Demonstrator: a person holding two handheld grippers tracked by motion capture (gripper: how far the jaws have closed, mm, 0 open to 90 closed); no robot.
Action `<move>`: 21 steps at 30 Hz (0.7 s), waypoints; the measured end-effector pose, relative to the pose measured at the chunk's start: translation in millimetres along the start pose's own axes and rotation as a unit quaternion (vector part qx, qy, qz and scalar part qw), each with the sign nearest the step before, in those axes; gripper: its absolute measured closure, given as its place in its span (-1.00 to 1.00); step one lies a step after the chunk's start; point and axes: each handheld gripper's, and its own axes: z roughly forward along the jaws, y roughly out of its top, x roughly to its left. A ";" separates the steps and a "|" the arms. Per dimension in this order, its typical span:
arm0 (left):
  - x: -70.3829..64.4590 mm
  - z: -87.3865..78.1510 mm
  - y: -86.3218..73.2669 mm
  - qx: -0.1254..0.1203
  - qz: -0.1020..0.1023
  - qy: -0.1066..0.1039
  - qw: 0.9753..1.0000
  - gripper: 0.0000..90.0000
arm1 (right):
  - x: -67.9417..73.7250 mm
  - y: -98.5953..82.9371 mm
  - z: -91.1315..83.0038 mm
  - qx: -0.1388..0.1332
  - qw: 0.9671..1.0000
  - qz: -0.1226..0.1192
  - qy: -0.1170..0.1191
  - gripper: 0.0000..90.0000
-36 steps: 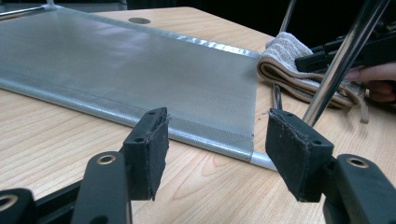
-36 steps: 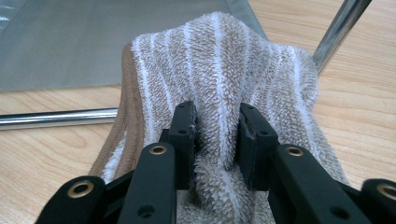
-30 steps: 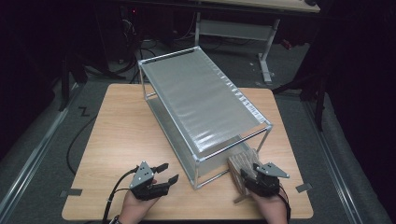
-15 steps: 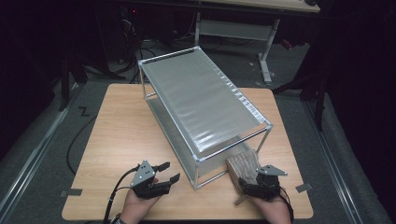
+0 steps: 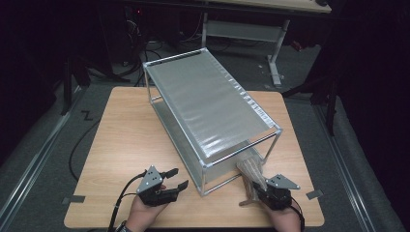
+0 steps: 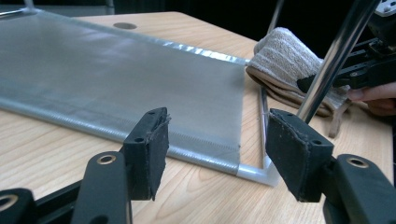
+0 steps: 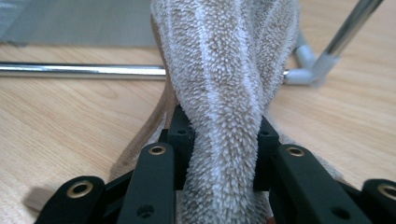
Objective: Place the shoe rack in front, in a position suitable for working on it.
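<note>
Beige terry cloth with pale stripes, a folded towel [image 5: 251,173], lies at the near right of the wooden table [image 5: 125,130], its far end pushed in at the open near end of the two-tier rack [image 5: 212,108], on or just above the lower shelf. The right gripper [image 5: 269,192] pinches the towel's near end: in the right gripper view the towel [image 7: 224,93] bulges up between the two black jaws, which press in on it from both sides. Part of the cloth trails down onto the tabletop beside the jaws. Beyond it in that view runs a chrome bar [image 7: 79,70] of the rack's base, with a white corner joint [image 7: 306,65] to the right.

From the left gripper view the towel [image 6: 289,60] rests over the near edge of the grey mesh lower shelf [image 6: 116,88], just behind an upright chrome post [image 6: 334,56], with the right gripper's dark body touching it from the right.

Over on the near left, the left gripper [image 5: 175,178] hangs low above bare wood just beside the rack's near left corner, its jaws spread wide with nothing between them. The mesh top shelf [image 5: 208,104] stretches away toward the far side of the table. A cable [image 5: 123,198] trails from the left gripper back toward the person's hand [image 5: 145,215].
</note>
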 end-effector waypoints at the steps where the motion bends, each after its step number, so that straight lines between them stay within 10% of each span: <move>1: 0.1 0.3 0.8 -0.003 0.003 -0.005 1.000 -0.12 | 0.9 0.0 -3.1 -0.011 1.000 0.001 -0.004 0.54; 12: -4.3 12.9 7.4 -0.008 0.015 -0.026 1.000 -0.12 | 5.3 -3.7 -38.5 -0.080 0.996 0.016 -0.037 0.51; 21: -8.9 13.3 7.1 -0.006 0.010 -0.057 0.998 -0.12 | -3.9 9.8 -77.3 -0.172 0.981 0.054 -0.065 0.51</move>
